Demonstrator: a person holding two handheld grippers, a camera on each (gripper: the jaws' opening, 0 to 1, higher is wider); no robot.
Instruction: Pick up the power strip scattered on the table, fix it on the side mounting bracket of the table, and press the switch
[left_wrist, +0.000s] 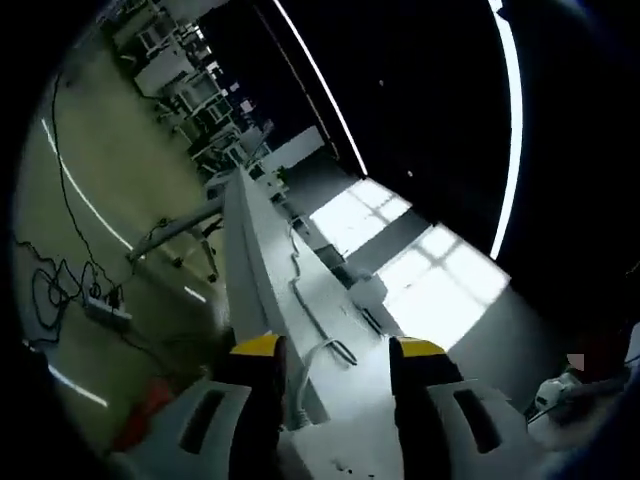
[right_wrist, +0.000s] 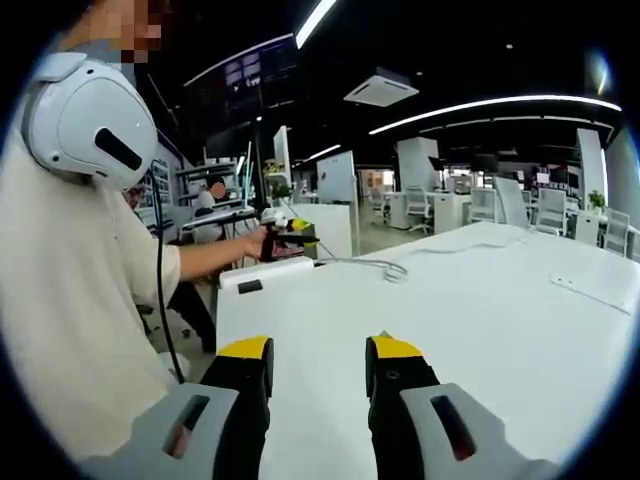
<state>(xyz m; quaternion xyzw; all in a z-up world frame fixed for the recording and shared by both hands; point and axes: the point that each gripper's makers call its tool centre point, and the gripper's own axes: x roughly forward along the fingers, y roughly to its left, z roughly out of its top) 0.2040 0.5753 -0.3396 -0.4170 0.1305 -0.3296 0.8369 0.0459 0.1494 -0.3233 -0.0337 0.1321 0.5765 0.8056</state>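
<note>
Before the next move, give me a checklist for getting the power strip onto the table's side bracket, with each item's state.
1. Right tool free to grasp: ok. Its jaws stand apart over the white table with nothing between them.
2. Left tool free: ok. Jaws apart, nothing held.
3. Power strip located: ok. It lies at the table's far left edge, its cable coiled beside it.
4. Strip clear to pick up: not ok. A person's hand with another tool is over it.
5. Side bracket found: cannot tell. The left gripper view looks along the table edge, but no bracket is distinct.
6. Switch state: cannot tell, too small.
</note>
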